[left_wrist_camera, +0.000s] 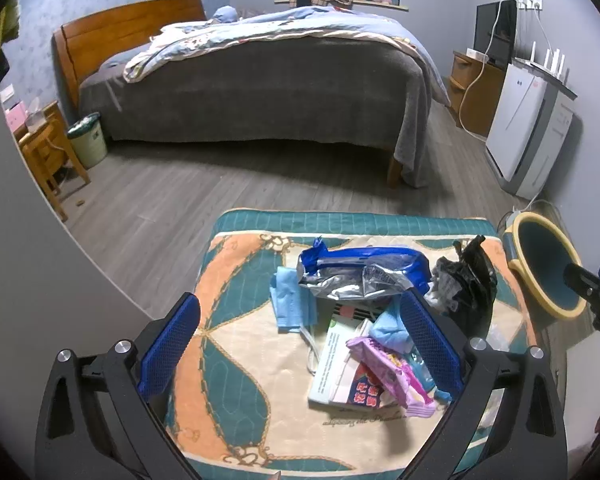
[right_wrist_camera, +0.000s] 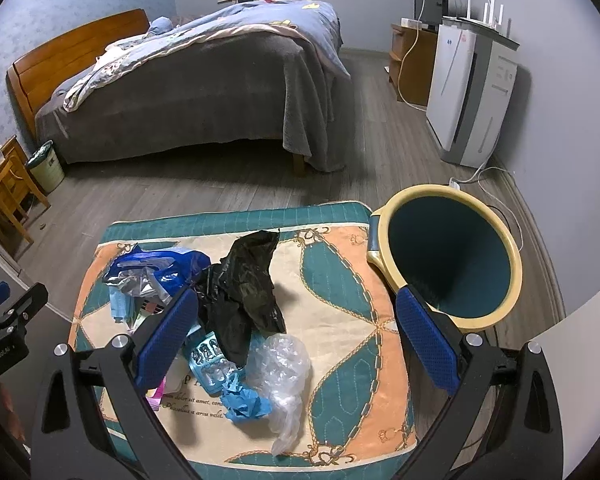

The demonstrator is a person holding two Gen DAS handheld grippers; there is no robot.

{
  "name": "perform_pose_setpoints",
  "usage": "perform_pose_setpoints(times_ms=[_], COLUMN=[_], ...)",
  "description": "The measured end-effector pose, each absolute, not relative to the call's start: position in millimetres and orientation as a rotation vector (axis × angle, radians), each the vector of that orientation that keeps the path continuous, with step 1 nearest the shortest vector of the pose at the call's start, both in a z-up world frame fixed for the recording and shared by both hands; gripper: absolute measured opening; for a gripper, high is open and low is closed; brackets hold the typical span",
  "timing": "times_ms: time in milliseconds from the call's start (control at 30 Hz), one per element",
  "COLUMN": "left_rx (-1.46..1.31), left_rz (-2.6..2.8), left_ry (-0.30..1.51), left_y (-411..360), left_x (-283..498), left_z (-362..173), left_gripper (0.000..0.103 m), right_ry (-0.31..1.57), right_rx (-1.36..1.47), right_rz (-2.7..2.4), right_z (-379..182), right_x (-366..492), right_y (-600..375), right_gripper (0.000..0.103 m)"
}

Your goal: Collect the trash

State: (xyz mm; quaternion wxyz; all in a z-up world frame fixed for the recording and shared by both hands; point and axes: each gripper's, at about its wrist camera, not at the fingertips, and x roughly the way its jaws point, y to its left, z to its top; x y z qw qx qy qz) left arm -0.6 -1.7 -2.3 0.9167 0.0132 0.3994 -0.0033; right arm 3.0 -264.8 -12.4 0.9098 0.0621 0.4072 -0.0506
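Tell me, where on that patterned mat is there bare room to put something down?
The mat is bare between the black bag and the bin. Its left side beyond the blue face mask is free too. The middle is crowded with wrappers.

The quilted cloth [right_wrist_camera: 340, 280] covering the low table in the lower middle looks soft and matt, stitched in raised lines. On it, a foil bag [left_wrist_camera: 352, 276] is shiny and creased, silver inside, glossy blue outside. The black bag [right_wrist_camera: 244, 280] is thin crinkled plastic with a dull sheen. The clear bag [right_wrist_camera: 284, 368] is glossy, wrinkled film. A blue tissue [right_wrist_camera: 244, 400] looks like crumpled matt paper. The bin [right_wrist_camera: 452, 256] at right is smooth plastic. The floor [left_wrist_camera: 172, 200] is matt wood-grain plank. The headboard [left_wrist_camera: 128, 28] at upper left is polished wood. The gripper pads [right_wrist_camera: 168, 336] are blue with a rough dotted texture, on matt black arms with bright metal screws.
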Motion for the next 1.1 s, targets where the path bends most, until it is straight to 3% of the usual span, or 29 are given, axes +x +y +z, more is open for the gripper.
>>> perform_pose_setpoints(times_ms=[1100], left_rx=[0.011], left_rz=[-0.017], left_ry=[0.823], left_y=[-0.7], left_x=[-1.9], left_z=[1.1], left_gripper=[0.099], right_ry=[0.866], right_rx=[0.127], right_rz=[-0.114], right_z=[-16.1], right_x=[3.9], right_y=[-265.8], right_gripper=[0.098])
